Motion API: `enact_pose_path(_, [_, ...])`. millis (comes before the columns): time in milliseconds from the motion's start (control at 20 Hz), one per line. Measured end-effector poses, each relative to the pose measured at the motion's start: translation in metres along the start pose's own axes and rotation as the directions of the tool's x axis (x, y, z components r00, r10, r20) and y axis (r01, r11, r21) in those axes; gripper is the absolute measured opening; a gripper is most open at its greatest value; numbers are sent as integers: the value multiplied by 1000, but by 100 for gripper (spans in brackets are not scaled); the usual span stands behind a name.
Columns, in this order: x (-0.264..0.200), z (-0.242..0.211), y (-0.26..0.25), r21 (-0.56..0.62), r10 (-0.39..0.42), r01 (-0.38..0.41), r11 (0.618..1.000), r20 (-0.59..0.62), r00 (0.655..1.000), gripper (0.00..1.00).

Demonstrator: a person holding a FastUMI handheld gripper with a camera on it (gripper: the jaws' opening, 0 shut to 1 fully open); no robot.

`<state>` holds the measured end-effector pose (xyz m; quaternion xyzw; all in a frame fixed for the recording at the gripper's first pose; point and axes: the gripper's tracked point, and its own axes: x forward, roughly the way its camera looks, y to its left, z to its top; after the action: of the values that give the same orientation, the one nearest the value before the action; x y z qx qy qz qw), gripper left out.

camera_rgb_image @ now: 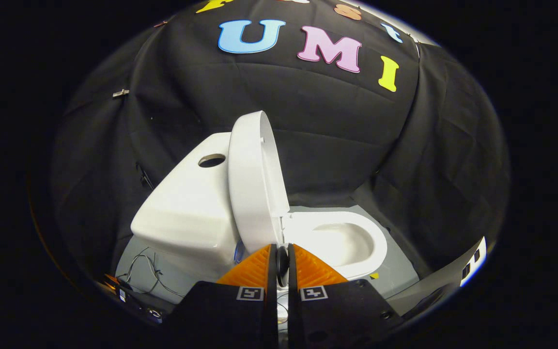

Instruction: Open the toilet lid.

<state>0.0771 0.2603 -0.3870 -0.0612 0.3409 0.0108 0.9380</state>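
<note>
Toilet lid (252,184) stands raised, nearly upright, leaning back toward the white tank (189,213), which has a round hole (211,160) on top. Black cloth (337,131) walls the booth on all sides. The open bowl (342,240) sits on a pale grey floor (395,271). Thin wires (146,274) lie beside the tank's base. The gripper (282,257) has its fingers nearly together, holding nothing, just before the lid's lower edge.

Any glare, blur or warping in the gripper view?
Gripper view: strong fisheye bending, booth walls curve; toilet lid, raised, and bowl sharp, with bright but unclipped white; the claw, nearly shut with nothing gripped, is slightly soft up close.
</note>
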Motion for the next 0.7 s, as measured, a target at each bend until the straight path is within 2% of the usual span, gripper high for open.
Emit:
enact_pose_path(100, [-3, 3, -4, -8, 6, -6, 1000, 9, 1000, 19])
enact_pose_path(200, [-5, 4, -6, -25, -3, 3, 1000, 12, 1000, 35])
enact_pose_path(350, [-8, 3, -7, -33, -8, 9, 999, 30, 1000, 84])
enact_pose_path(450, [-15, 13, -9, -26, -3, 5, 1000, 58, 998, 93])
enact_pose_path(550, [-23, 24, -15, -22, -6, 8, 1000, 91, 996, 99])
enact_pose_path(700, [-39, 42, -18, -12, 28, -26, 1000, 129, 991, 99])
